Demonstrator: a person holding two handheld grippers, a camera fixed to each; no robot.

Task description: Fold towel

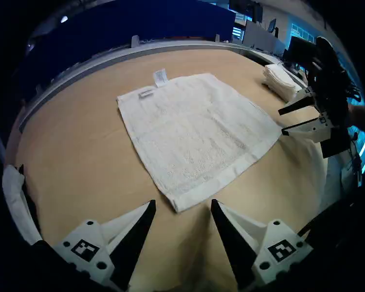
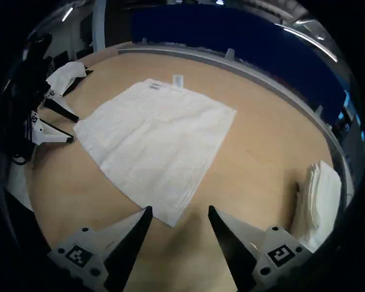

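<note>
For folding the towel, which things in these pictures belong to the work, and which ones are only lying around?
Belong to the job:
- flat white square terry towel
- left gripper, open
- right gripper, open
- light wooden table under the towel

Just lying about:
- stack of folded white cloths
- crumpled white cloth at the table edge
- blue partition wall

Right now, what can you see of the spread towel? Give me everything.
The towel is white terry cloth, roughly square, with a hemmed border. It lies flat and unfolded on the wooden table, turned diagonally, a small tag at its far edge. A corner points into the open left claw and another into the open right claw; neither pinches it.
</note>
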